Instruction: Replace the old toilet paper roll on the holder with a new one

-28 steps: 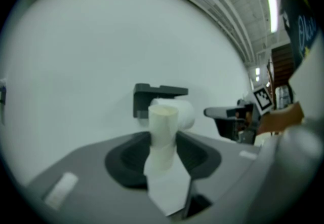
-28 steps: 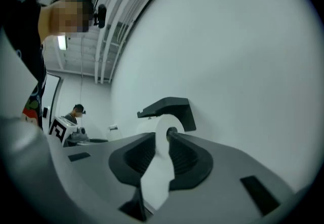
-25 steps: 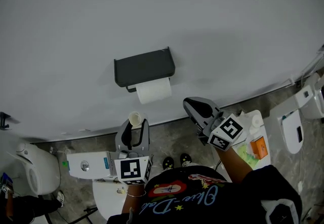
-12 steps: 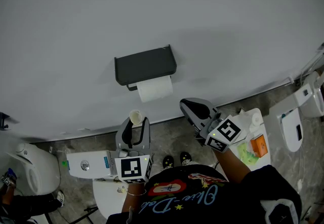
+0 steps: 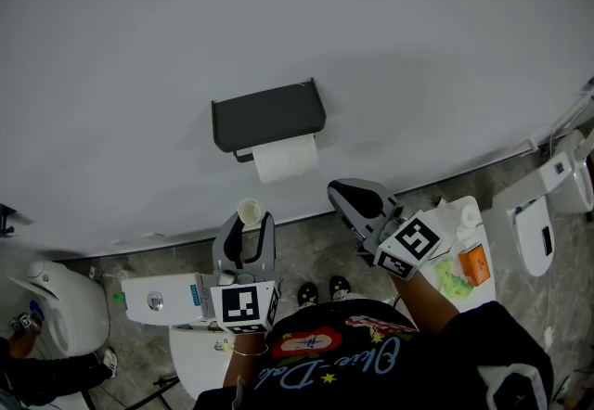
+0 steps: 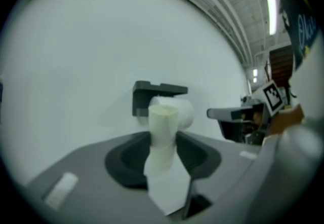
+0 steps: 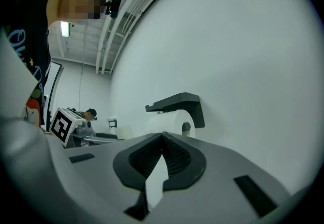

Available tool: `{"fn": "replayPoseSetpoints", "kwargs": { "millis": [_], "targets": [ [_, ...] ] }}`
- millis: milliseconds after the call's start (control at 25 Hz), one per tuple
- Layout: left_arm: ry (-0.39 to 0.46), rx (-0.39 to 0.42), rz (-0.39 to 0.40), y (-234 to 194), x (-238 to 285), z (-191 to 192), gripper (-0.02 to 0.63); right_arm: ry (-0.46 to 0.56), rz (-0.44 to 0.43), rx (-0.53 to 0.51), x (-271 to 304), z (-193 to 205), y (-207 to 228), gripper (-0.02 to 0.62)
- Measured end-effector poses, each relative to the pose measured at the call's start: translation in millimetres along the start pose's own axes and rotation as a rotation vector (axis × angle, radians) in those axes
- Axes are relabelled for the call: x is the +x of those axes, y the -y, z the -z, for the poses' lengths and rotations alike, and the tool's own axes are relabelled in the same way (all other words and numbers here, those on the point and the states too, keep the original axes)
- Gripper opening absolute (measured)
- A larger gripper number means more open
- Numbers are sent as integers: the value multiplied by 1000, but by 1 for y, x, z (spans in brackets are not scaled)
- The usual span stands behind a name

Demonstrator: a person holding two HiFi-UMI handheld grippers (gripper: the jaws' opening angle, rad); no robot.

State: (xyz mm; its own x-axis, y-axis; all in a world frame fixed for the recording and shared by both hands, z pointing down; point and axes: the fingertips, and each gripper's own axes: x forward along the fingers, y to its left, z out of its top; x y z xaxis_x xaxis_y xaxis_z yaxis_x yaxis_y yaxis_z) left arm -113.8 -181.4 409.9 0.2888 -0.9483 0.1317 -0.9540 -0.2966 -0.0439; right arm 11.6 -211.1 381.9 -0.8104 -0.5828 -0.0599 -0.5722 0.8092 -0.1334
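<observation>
**Room and surfaces.** The holder point(image 5: 267, 113), a dark bracket with a flat shelf on top, was fixed to a plain pale-grey wall point(image 5: 390, 37). Below the holder the wall met a floor point(image 5: 311, 255) of mottled grey stone. A white toilet point(image 5: 58, 306) stood on the floor well to the lower left of the holder, and a second white fixture point(image 5: 538, 237) stood far to its right. A white stand point(image 5: 484, 241) carrying an orange box point(image 5: 474, 269) sat lower right of the holder. The left gripper view showed a lit ceiling strip point(image 6: 272, 12) high and to the right of the holder.

**Task items.** A white roll point(image 5: 286, 160) hung directly under the holder's shelf. A slim cream tube point(image 6: 163, 132) was clear of the holder, below it and a little to the left, standing upright with its open end up.

**Grippers.** The left gripper point(image 5: 247, 230) was below the holder. Its jaws stood fairly wide but were clamped on the tube, one on each side. The right gripper point(image 7: 162, 136) was lower right of the holder and pointed towards it, with its jaws pressed fully together and nothing between them.
</observation>
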Motion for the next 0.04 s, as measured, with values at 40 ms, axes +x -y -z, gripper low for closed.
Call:
{"fn": "replayPoseSetpoints", "kwargs": {
  "millis": [40],
  "targets": [
    [-2,0,0,0,0,1,158,-5,1,-10,0,1,-1,14]
  ]
}}
